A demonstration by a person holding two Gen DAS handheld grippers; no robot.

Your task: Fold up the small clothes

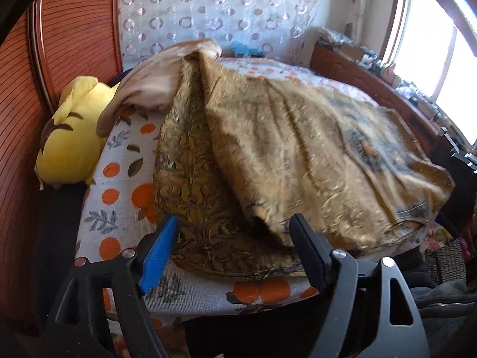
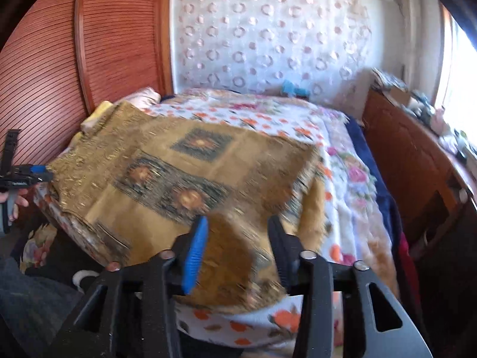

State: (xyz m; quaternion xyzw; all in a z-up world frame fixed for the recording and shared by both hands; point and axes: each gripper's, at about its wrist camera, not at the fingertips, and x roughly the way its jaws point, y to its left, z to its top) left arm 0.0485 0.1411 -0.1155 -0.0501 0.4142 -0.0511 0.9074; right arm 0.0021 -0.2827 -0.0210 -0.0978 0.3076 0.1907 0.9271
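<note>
— Gold-brown patterned cloth [image 1: 283, 155], is that the piece on the bed?

— Yes, it lies spread over the orange-print bedspread [image 1: 125, 208], one layer turned back over another near the left side.

— Where is the left gripper [image 1: 234, 232]?

— At the near edge of the cloth, jaws spread wide, the folded edge lying between its fingers; whether they touch it I cannot tell.

— And the right gripper [image 2: 237, 226]?

— Also spread, a blurred corner of the cloth between its fingers, contact unclear.

— Anything beside it?

— A yellow plush toy [image 1: 74, 137] at the far left, just beside the bedspread, near the wooden panel [image 1: 74, 29].
</note>
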